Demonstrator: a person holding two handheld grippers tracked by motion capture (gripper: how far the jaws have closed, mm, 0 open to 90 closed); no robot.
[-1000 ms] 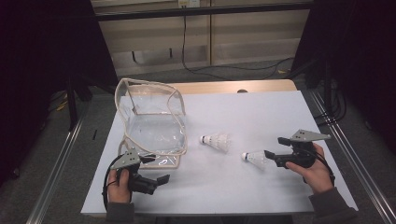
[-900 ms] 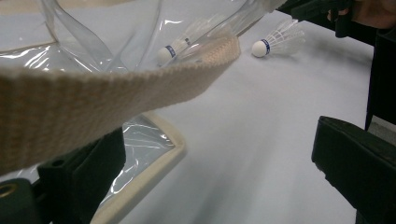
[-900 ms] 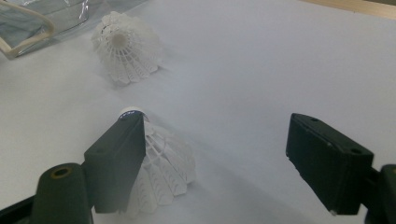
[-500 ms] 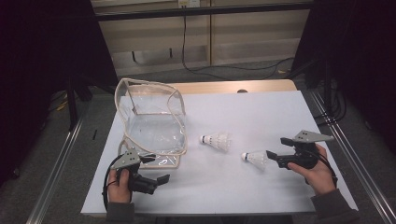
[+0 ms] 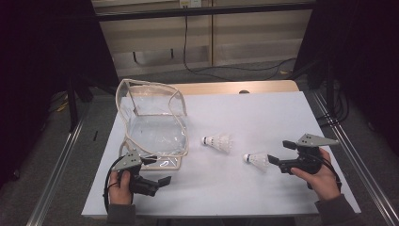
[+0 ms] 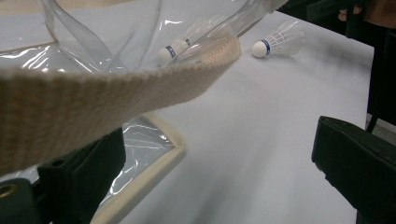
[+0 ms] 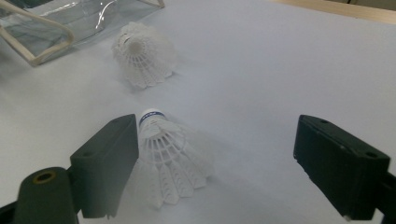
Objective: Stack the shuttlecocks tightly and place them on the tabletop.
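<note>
A clear plastic bag [image 5: 151, 123] with cream trim stands open on the white table [image 5: 263, 108], left of centre. Two white shuttlecocks lie on the table: one [image 5: 217, 141] beside the bag, the other [image 5: 256, 160] nearer the person. My right gripper [image 5: 280, 152] is open, and its jaws have just been opening. In the right gripper view the nearer shuttlecock [image 7: 168, 158] lies between the jaws, close against the left one. My left gripper [image 5: 159, 170] is open at the bag's near corner. The bag's cream strap [image 6: 116, 98] crosses just above its left jaw.
Seen through the bag's plastic in the left gripper view, one shuttlecock [image 6: 175, 46] lies near the other [image 6: 280, 39]. A dark floor and metal rails [image 5: 56, 169] flank the table. A wooden strip [image 5: 235, 87] runs along the far edge.
My right gripper has shifted a little beside the nearer shuttlecock, which stays on the table. The left hand, the bag and the other shuttlecock have not moved.
</note>
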